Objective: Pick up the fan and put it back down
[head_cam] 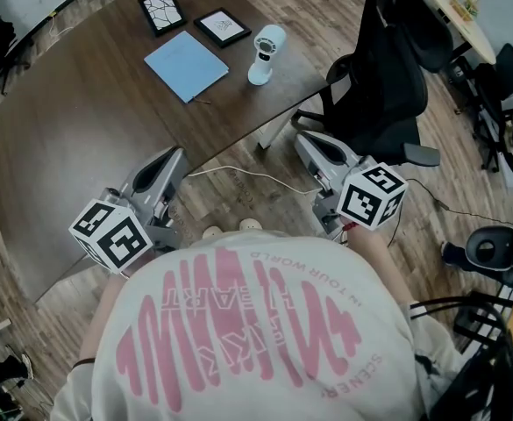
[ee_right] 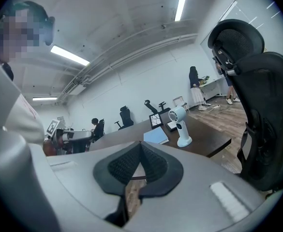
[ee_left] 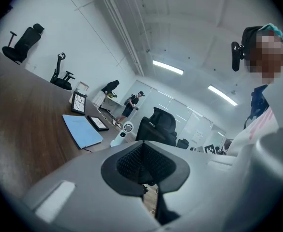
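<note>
One fan (head_cam: 266, 53) upright on table (head_cam: 81, 121)

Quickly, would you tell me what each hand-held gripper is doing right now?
Left hand-held gripper: closed, holding nothing.
Right hand-held gripper: closed, holding nothing.

A blue folder (head_cam: 186, 65) and two framed pictures (head_cam: 161, 10) (head_cam: 222, 27) lie on the brown table (head_cam: 81, 130), a black chair (head_cam: 388, 86) beside it.
</note>
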`<state>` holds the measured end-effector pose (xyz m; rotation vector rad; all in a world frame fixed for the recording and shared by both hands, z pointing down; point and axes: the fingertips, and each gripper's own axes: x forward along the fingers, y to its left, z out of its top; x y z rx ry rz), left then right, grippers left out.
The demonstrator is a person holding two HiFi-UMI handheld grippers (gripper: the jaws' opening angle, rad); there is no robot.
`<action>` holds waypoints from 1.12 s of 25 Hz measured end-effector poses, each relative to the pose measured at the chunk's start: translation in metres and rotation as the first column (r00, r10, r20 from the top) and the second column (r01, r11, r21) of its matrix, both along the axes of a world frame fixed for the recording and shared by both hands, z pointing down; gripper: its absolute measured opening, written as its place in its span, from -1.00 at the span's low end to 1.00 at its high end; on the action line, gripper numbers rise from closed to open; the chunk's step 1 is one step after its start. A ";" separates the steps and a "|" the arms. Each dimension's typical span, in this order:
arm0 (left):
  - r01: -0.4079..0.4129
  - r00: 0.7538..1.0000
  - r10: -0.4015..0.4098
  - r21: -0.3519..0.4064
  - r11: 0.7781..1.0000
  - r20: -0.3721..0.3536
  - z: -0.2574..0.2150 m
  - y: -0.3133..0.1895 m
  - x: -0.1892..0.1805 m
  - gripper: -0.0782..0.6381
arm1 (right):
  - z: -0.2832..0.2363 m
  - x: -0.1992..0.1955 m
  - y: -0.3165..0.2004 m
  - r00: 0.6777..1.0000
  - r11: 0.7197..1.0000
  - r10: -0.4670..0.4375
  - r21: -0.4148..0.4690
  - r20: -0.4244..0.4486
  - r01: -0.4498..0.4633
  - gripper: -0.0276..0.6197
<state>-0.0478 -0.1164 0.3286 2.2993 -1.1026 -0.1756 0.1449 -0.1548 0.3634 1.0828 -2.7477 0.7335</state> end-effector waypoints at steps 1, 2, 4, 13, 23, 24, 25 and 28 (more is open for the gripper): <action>0.000 1.000 0.000 -0.001 1.000 0.000 0.001 0.000 0.000 -0.73 | 0.001 0.000 0.000 1.000 1.000 0.002 -0.004 -0.004 -0.002 -0.90; 0.000 1.000 0.000 -0.003 1.000 0.000 0.001 0.000 -0.001 -0.73 | 0.002 0.000 0.000 1.000 1.000 0.005 -0.008 -0.008 -0.005 -0.90; -0.001 1.000 0.001 -0.005 1.000 -0.001 0.001 -0.001 -0.001 -0.73 | 0.004 0.001 -0.002 1.000 1.000 0.013 -0.019 -0.010 -0.013 -0.90; -0.007 1.000 0.007 -0.011 1.000 -0.004 0.003 -0.003 0.002 -0.73 | 0.007 0.005 -0.004 0.999 0.999 0.027 -0.037 -0.019 -0.027 -0.90; 0.005 1.000 -0.005 -0.014 1.000 -0.003 0.006 -0.005 -0.004 -0.73 | 0.008 -0.001 -0.005 0.999 1.000 0.003 -0.026 -0.032 -0.004 -0.90; 0.006 1.000 -0.006 -0.014 1.000 -0.003 0.006 -0.005 -0.004 -0.73 | 0.008 -0.001 -0.006 1.000 1.000 0.002 -0.027 -0.031 -0.003 -0.90; 0.007 1.000 -0.007 -0.014 1.000 -0.003 0.006 -0.005 -0.004 -0.73 | 0.008 -0.001 -0.006 1.000 1.000 0.001 -0.027 -0.031 -0.002 -0.90; 0.008 1.000 -0.008 -0.013 1.000 -0.004 0.005 -0.005 -0.003 -0.73 | 0.008 -0.002 -0.007 0.999 1.000 -0.001 -0.024 -0.033 0.000 -0.90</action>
